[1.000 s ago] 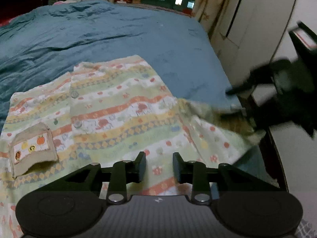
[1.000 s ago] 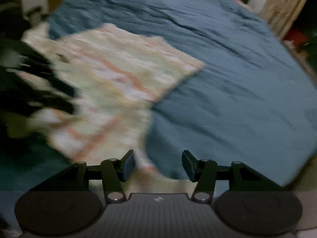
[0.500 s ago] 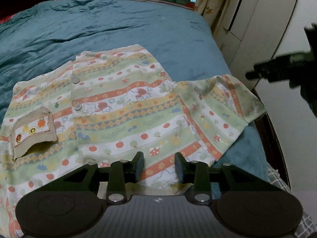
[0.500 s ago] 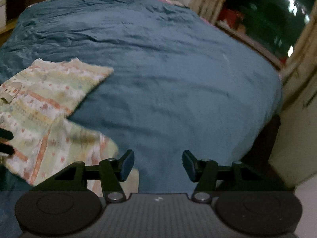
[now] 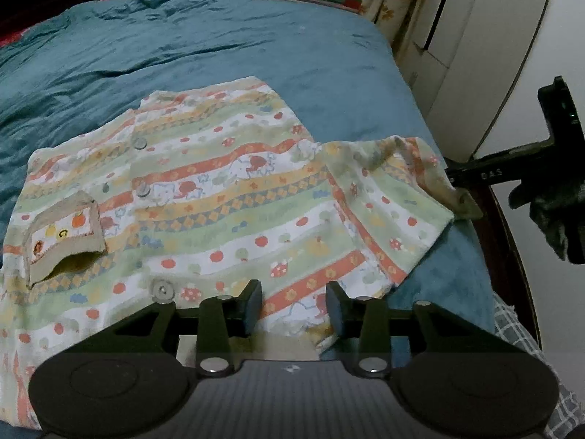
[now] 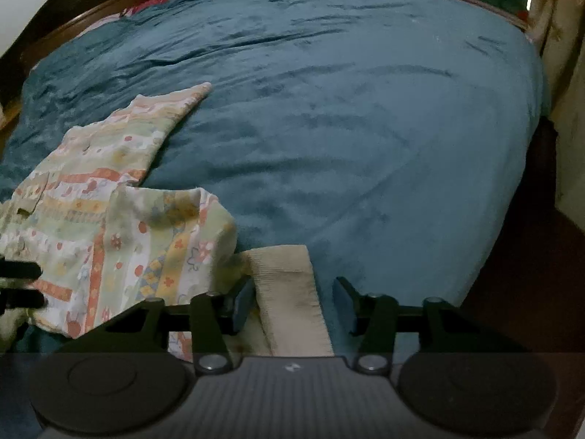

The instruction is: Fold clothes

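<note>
Child's striped, fruit-printed cotton shirt (image 5: 226,197): spread flat on the teal bed cover (image 5: 219,44), ready for folding. Left hand-held gripper (image 5: 293,301): open at shirt's hem. Right hand-held gripper (image 6: 292,301): open astride sleeve's beige ribbed cuff (image 6: 289,285) (ungripped).

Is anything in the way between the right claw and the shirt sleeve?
Nothing visible is. The right claw is open, and the beige sleeve cuff already lies between its fingers, on the blue blanket. The patterned shirt has nothing lying on it.
</note>
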